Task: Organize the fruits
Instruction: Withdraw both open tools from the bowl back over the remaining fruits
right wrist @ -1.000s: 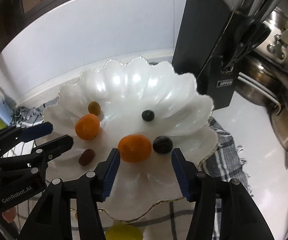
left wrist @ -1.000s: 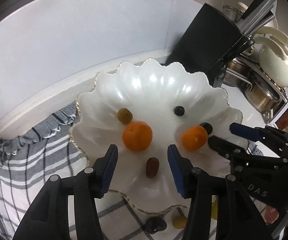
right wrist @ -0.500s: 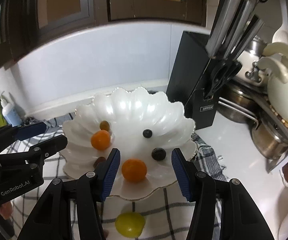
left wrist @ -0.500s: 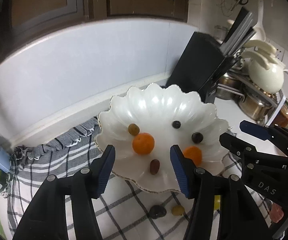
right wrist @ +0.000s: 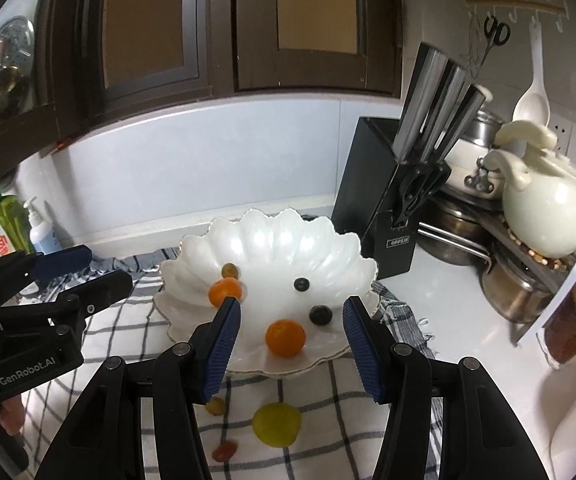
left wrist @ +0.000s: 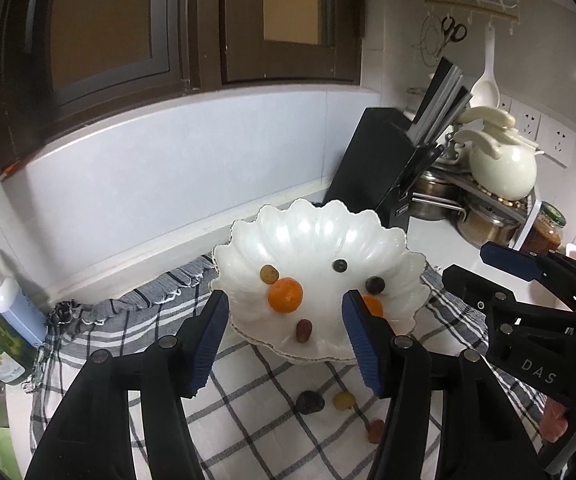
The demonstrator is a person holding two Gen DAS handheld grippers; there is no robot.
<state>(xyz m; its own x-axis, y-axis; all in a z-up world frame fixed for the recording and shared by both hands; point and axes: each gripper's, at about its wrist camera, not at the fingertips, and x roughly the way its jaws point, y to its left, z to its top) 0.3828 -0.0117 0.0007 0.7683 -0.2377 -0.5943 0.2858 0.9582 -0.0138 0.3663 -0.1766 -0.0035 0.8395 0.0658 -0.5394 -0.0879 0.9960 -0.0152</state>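
Hovering Over the Fruit Bowl, Both Grippers Empty

Filling the bottom of the left wrist view, the left gripper (left wrist: 286,334) has its blue pads spread with nothing between them; its jaws have just been opening. The right gripper (right wrist: 292,342) sits the same way at the bottom of its own view, pads apart and gripping nothing.

Just beyond the fingers, on the checked cloth (right wrist: 368,384) in the lower middle of the frame, lie loose fruits: a yellow-green fruit (right wrist: 277,424), a small yellow grape (right wrist: 215,405) and a reddish piece (right wrist: 224,451). The left view also shows a dark fruit (left wrist: 310,402) there.

Farther on, at frame centre, the white scalloped bowl (right wrist: 272,240) rests on the cloth. Inside it are two oranges, one (right wrist: 285,337) near the front rim and another (right wrist: 224,291) toward the left, plus two dark berries (right wrist: 320,315) and a greenish grape (right wrist: 230,269).

Behind the bowl, to the right, stands a black knife block (right wrist: 372,200); pots and a cream kettle (right wrist: 544,208) crowd the right edge.
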